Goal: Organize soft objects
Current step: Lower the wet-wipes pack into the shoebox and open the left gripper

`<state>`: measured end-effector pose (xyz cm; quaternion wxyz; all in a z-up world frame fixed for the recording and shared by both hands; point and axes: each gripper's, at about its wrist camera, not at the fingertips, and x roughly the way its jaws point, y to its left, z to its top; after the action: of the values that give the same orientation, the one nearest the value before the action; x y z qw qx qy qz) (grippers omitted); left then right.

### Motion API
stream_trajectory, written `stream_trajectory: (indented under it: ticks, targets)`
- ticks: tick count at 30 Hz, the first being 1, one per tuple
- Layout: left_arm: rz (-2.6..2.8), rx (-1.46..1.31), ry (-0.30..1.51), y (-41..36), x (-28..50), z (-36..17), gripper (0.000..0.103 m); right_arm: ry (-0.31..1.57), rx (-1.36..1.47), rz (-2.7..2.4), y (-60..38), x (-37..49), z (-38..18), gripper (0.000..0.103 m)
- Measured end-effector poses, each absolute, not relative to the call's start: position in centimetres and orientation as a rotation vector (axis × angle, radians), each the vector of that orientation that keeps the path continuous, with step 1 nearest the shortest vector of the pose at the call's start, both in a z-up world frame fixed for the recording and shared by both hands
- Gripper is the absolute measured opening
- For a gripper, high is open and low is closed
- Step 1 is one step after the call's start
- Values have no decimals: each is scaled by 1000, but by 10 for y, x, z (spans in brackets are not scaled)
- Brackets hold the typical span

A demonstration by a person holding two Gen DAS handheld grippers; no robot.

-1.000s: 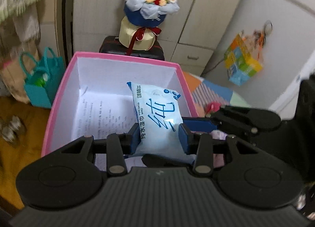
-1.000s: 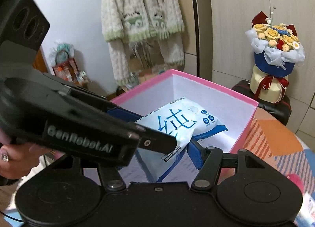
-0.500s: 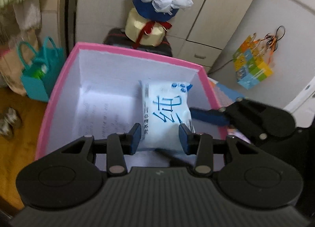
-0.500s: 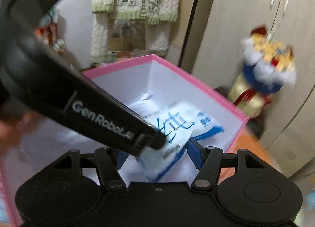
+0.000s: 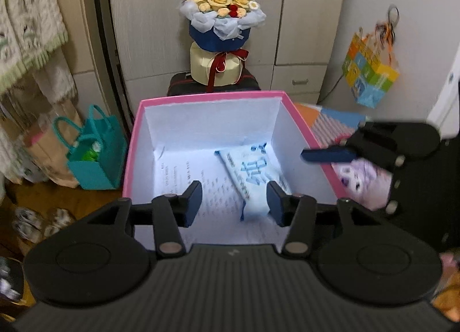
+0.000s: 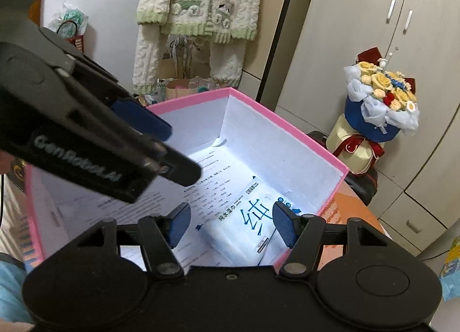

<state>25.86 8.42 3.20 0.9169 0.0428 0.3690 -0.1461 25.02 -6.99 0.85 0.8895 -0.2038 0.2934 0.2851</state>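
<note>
The wet-wipe pack (image 5: 254, 172) lies flat on the printed sheet (image 5: 187, 179) in the pink box (image 5: 201, 97), against its right wall, long axis running from 5 to 11 o'clock in the left wrist view. Both sets of jaws stand apart and empty — the left gripper (image 5: 234, 198) over the box. The purple plush toy (image 5: 363, 176) sits outside at 3 o'clock, under the right gripper (image 5: 327, 155) — likely the nearer hand for it.

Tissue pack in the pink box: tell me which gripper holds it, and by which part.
Neither. The tissue pack lies loose on the pink box's floor; left gripper and right gripper are both open, holding nothing.
</note>
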Motion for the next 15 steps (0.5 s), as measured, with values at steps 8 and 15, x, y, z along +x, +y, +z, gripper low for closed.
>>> stream_trajectory:
  ticks: [8, 15]
  targets:
    - [-339, 174, 706, 73, 195, 71, 57, 585, -429, 585, -86, 206, 36, 67]
    - [-401, 217, 655, 59, 136, 101, 64, 580, -389, 575, -125, 162, 66, 69]
